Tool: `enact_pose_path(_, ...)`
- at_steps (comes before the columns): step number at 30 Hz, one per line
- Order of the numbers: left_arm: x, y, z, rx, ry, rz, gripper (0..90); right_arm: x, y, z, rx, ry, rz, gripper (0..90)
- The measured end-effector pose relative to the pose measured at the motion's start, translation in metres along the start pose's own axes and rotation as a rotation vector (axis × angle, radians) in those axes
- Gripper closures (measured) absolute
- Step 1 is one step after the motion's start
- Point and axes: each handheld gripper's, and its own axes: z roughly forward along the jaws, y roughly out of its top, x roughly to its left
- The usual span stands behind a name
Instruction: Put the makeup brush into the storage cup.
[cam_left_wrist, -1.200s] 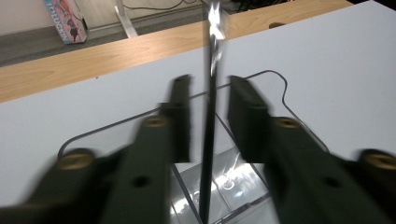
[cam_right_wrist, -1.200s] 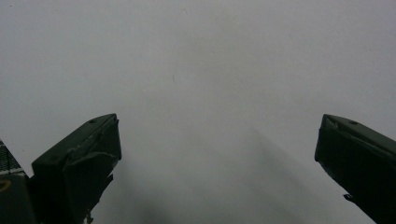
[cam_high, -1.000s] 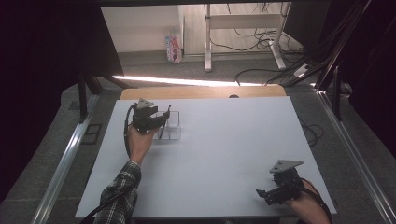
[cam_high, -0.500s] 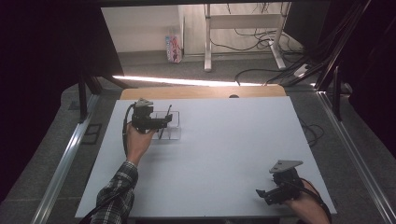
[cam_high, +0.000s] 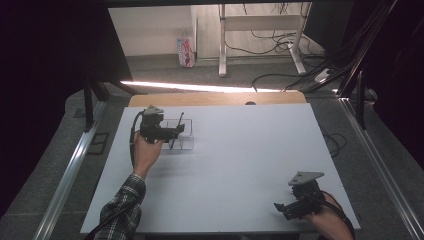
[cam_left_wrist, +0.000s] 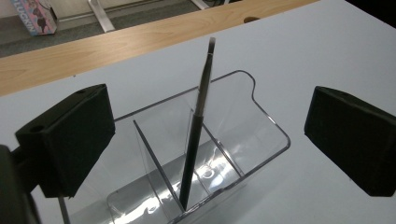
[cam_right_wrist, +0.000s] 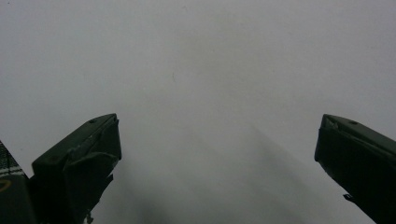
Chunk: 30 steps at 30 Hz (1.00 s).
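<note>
High view: white table (cam_high: 240, 165), with a clear plastic organizer (cam_high: 181, 136) near its far left corner. A dark brush (cam_left_wrist: 196, 135) stands tilted in the organizer's middle compartment. Left gripper (cam_left_wrist: 210, 140) jaws have just been opening and now stand wide apart either side of the brush, not touching it. Right gripper (cam_high: 290, 206) rests near the table's front right edge, jaws apart

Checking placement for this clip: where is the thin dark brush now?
The brush stands tilted in the clear organizer's middle compartment, at the high view's left, between the open left gripper's fingers.
</note>
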Motion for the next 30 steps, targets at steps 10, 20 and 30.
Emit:
enact_pose_path(10, -0.007, 0.000, -0.004, 0.020, -0.020, 0.053, 1.2, -0.001, 0.000, 0.000, -0.005, 0.004, 0.005, 0.0)
enact_pose_path(20, -0.018, -0.001, -0.012, 0.015, -0.044, 0.090, 0.8, -0.001, 0.000, -0.001, -0.010, 0.001, 0.014, 0.0)
enact_pose_path(30, -0.027, -0.008, -0.016, 0.017, -0.067, 0.100, 1.0, -0.001, 0.001, -0.002, -0.026, -0.005, 0.026, 0.0)
